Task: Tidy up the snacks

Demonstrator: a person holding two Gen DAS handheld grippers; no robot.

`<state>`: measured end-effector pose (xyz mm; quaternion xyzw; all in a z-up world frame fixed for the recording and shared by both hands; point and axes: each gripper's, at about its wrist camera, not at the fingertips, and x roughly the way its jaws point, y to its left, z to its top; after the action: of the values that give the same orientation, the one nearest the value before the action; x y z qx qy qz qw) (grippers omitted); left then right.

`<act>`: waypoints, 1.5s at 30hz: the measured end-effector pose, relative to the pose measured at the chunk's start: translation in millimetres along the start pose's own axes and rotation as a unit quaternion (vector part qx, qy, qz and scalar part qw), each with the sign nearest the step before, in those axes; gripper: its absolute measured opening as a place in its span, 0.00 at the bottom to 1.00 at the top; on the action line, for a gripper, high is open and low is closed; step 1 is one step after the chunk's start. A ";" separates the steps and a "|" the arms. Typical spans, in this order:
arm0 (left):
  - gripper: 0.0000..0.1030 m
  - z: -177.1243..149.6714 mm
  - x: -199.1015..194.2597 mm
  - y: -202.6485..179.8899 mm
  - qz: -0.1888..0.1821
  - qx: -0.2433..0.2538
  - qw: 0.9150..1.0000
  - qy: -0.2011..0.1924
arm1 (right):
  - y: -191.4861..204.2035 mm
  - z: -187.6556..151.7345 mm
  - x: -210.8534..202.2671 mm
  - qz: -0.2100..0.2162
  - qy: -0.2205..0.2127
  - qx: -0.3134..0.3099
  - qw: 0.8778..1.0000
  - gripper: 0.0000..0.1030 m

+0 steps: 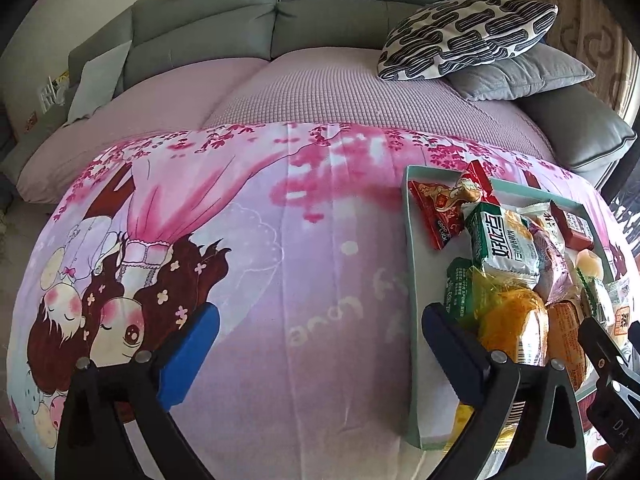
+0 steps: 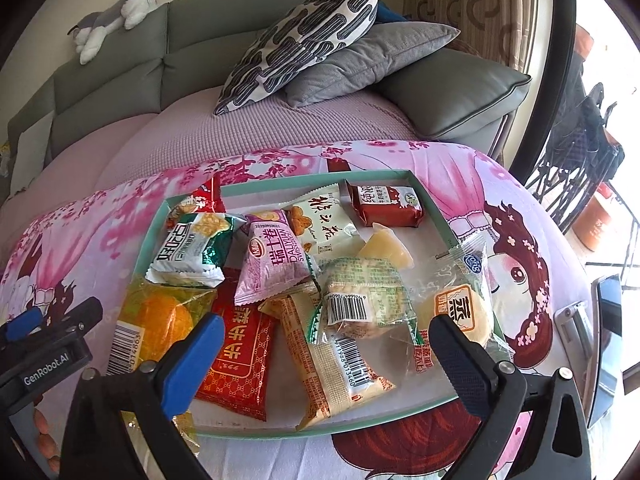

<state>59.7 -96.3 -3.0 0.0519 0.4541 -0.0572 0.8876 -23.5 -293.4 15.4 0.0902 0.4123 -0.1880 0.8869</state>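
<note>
Your left gripper [image 1: 320,344] is spread wide with nothing between its blue pads, just hanging over the pink cartoon cloth [image 1: 280,240]. Its right-hand finger sits at the tray's left edge, right by the orange packet [image 1: 512,324].

Your right gripper [image 2: 326,346] is spread wide too, not gripping anything. It hovers over the near half of the tray [image 2: 436,204], and between its fingers you look down on the tan bar [image 2: 340,364] with the barcode and the clear cracker pack [image 2: 364,300] lying over it. The left finger sits over the red pack [image 2: 240,364], the right one over the clear bun bag [image 2: 460,312]. Can't tell if either finger touches a wrapper.

So the snacks are all piled in that shallow mint-rimmed tray on the cloth. At its far end there's a dark red box [image 2: 384,204], a white pouch [image 2: 324,220] and a pale jelly cup [image 2: 386,250]. In the middle there's a pink swiss-roll pack [image 2: 276,260], and to the left a green-and-white pack [image 2: 196,248] with a red candy wrapper [image 2: 200,196] poking over the far-left rim.

Past the table there's a grey sofa [image 2: 452,92] with a pink cover, a patterned pillow [image 2: 304,36] stacked on a grey one, and a plush toy [image 2: 116,16] up on the backrest. A phone [image 2: 608,352] stands at the table's right edge.
</note>
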 end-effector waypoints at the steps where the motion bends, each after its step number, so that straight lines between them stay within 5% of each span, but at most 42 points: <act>1: 0.98 -0.9 -1.7 -0.1 0.010 0.000 1.000 0.000 | 0.7 -0.5 -1.6 0.000 0.000 -0.001 1.000 1.00; 14: 0.98 -7.6 -23.9 6.7 0.034 -0.007 0.999 -0.001 | 11.5 -6.2 -24.1 0.006 -0.003 -0.018 1.000 1.00; 22: 0.98 -16.6 -29.7 15.7 0.055 -0.003 0.998 0.030 | 18.6 -18.2 -35.5 0.013 0.003 -0.035 0.999 1.00; 45: 0.98 -69.6 -48.6 51.8 0.040 -0.001 0.998 0.039 | 27.9 -67.3 -59.2 0.012 0.010 -0.061 0.998 1.00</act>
<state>-16.5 -32.4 -2.0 0.0709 0.4856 -0.0192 0.8711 -94.0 -231.4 17.5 0.0427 0.4311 -0.1509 0.8886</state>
